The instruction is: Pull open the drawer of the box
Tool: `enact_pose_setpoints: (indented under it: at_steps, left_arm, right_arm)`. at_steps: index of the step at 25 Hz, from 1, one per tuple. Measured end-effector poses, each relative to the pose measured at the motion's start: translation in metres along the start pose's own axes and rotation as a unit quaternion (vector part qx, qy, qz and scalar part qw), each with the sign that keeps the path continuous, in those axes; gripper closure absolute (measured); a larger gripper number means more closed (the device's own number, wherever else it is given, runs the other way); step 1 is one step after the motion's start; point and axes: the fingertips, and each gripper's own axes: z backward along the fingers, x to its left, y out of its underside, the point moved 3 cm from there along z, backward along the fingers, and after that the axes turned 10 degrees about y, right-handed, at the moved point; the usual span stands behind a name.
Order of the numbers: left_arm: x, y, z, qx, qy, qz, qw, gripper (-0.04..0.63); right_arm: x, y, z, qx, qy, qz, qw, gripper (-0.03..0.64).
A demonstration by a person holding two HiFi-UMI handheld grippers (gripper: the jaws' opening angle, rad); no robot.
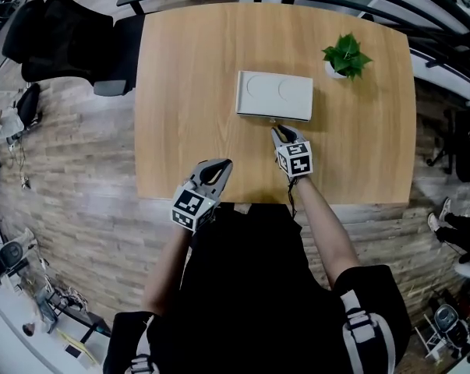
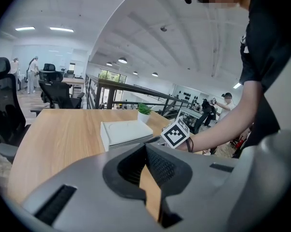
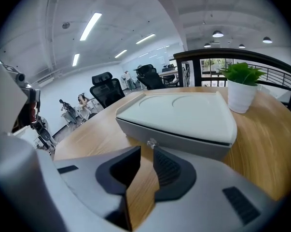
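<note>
At the far left an office chair [image 1: 71, 41] stands off the table's [image 1: 180, 92] corner. My left gripper [image 1: 217, 166] hangs over the near edge of the table, well short of the box, and its fingers stand a little apart with only bare wood showing between them; they hold nothing. In the left gripper view I see the box from its short side, with my other arm reaching in beside it. The box [image 1: 275, 94] lies flat near the middle of the table, white-topped with two shallow round dents in the lid. Its grey drawer front [image 3: 184, 144] faces me and sits flush, still shut. My right gripper [image 1: 275, 128] points at that front, its tips just short of the small clear knob [image 3: 151, 142]. Its fingers are parted, one to each side of the line to the knob, and neither pad presses on it. Right of the box, near the far right corner, stands a small green plant in a white pot [image 1: 346, 55].
</note>
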Motion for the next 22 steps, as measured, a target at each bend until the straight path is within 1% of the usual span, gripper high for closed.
enact_pose_setpoints:
  at_steps: [1,2,6,10,12,17,20,22]
  left_arm:
    - [0.0,0.001,0.0,0.002,0.0,0.001,1.0,0.572]
    - [-0.001,0.003,0.0,0.004,0.0,0.001,1.0,0.572]
    - [-0.004,0.005,-0.002,0.01,0.001,-0.001,1.0,0.572]
    - [-0.007,0.006,-0.003,0.014,0.006,-0.004,0.9999,0.572]
    - [-0.008,0.007,-0.003,0.017,0.006,-0.006,0.9998,0.572]
    - [-0.008,0.01,-0.001,0.02,0.005,-0.004,0.9998,0.572]
    - [-0.008,0.011,-0.001,0.02,0.002,-0.005,0.9998,0.572]
    - [-0.008,0.01,-0.001,0.019,-0.001,-0.005,0.9998,0.572]
  right_arm:
    - [-0.001,0.001,-0.003,0.003,0.003,-0.008,1.0,0.518]
    - [-0.002,0.002,-0.006,0.006,0.006,-0.017,1.0,0.506]
    - [0.001,0.006,-0.017,0.013,0.008,-0.056,0.998,0.5]
    - [-0.002,0.009,-0.026,0.014,0.018,-0.131,0.991,0.499]
    - [-0.004,0.008,-0.029,0.012,0.02,-0.154,0.988,0.499]
    - [-0.006,0.004,-0.033,0.007,0.027,-0.172,0.985,0.502]
    - [-0.009,0.002,-0.033,0.001,0.036,-0.181,0.983,0.523]
    - [-0.009,0.001,-0.033,-0.001,0.04,-0.178,0.983,0.535]
